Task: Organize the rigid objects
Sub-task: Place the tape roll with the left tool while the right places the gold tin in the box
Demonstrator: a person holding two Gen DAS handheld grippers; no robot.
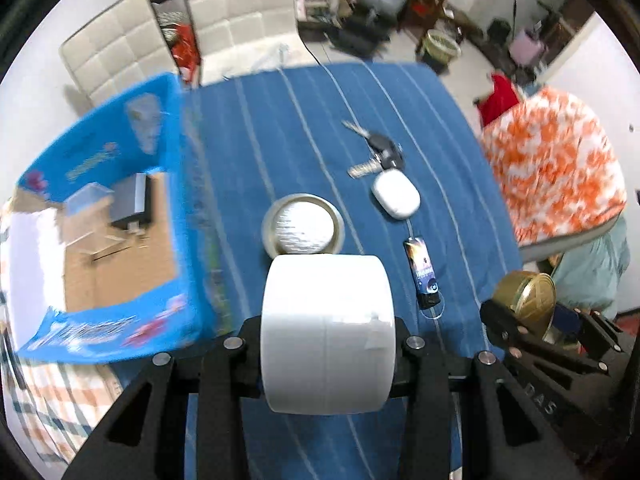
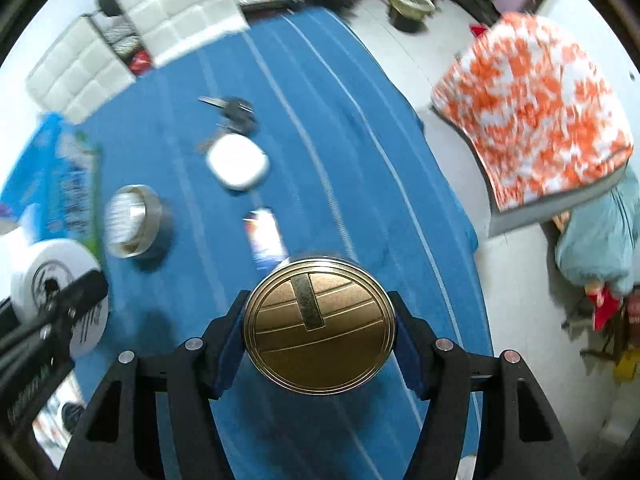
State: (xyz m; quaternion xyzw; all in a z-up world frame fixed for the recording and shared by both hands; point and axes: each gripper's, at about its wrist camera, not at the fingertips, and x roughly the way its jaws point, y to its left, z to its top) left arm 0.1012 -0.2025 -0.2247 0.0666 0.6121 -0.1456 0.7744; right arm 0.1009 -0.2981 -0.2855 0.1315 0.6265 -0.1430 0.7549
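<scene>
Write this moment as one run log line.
left hand-held gripper: holds white roll | right hand-held gripper: holds gold tin | box: open

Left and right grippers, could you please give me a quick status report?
Left gripper shut on white tape roll. Right gripper shut on round gold tin. Both above blue striped tablecloth. Open blue cardboard box at left, unobstructed.

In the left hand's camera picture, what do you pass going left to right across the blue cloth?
Blue box → white roll in the left gripper → small phone-like gadget → gold tin in the right gripper.
</scene>
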